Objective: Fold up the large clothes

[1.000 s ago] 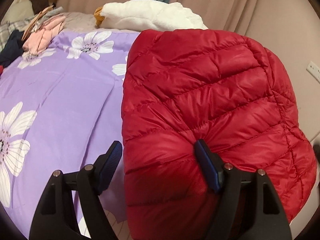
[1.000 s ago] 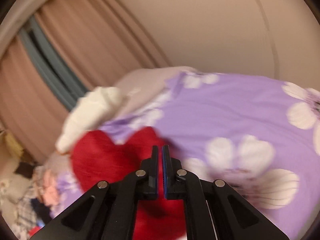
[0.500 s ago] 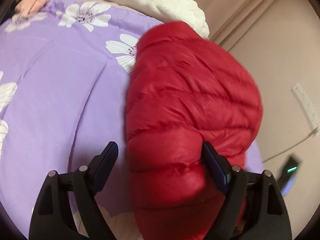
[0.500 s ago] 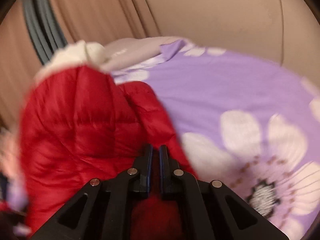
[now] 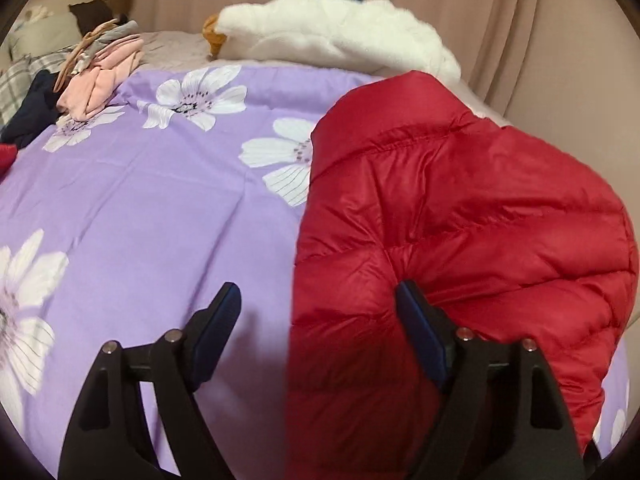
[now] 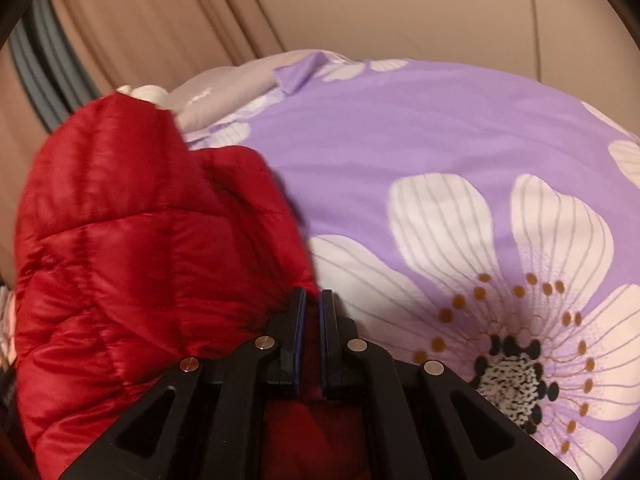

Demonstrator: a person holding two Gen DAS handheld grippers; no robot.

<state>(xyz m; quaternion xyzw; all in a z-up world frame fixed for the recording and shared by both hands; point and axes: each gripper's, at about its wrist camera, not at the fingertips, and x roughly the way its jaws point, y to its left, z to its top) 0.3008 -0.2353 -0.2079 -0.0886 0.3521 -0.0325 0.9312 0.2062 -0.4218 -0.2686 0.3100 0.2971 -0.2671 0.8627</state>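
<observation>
Jaws of the right gripper [image 6: 312,304] clench a fold of the red puffer jacket [image 5: 460,220], while the left gripper [image 5: 320,312] stands spread, its jaws having just been closing, jacket edge between them, right finger [image 5: 420,328] against the padding. Jacket fills the frame's right half, on a purple flowered bedspread [image 5: 160,208]; white fleece [image 5: 340,28] lies upper centre.

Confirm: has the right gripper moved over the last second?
Yes. The right gripper came down toward the purple floral bedsheet, clamping the red quilted puffer jacket.
</observation>
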